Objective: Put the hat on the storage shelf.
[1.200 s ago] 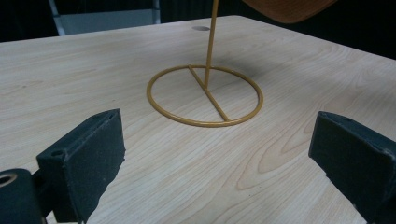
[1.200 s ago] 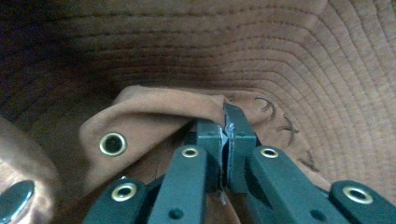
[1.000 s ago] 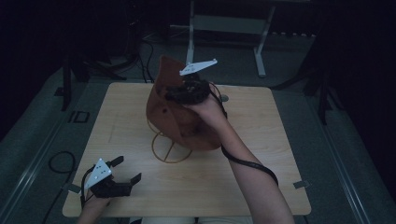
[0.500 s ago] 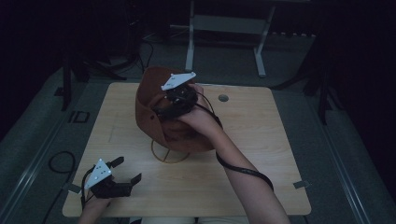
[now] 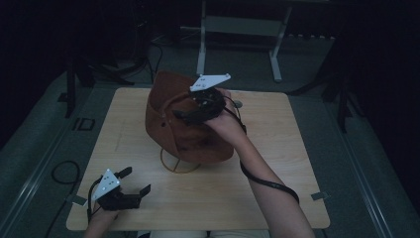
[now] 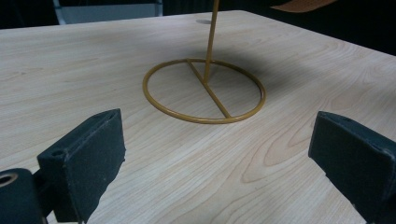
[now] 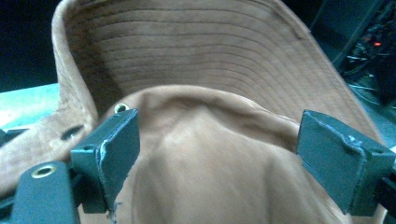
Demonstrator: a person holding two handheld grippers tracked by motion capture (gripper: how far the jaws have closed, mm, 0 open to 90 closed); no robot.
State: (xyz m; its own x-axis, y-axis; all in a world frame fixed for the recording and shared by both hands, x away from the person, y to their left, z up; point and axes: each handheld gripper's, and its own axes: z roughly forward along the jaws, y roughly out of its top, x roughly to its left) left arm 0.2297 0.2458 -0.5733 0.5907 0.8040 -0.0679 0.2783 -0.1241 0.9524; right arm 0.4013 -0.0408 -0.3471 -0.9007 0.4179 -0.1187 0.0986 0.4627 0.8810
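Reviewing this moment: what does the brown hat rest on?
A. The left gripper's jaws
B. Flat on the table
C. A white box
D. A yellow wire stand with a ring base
D: the brown hat sits atop the yellow wire stand, whose ring base lies on the table.

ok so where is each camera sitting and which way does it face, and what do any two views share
High view: above the person's side, looking forward and down on the table; both forearms, left gripper and right gripper show.
Left gripper view: rides low over the table, facing the wire stand; its open jaws show.
Right gripper view: faces the brown hat; its jaws, just opened, stand apart beside the crown.
Shared: the hat and stand also show in the high view.
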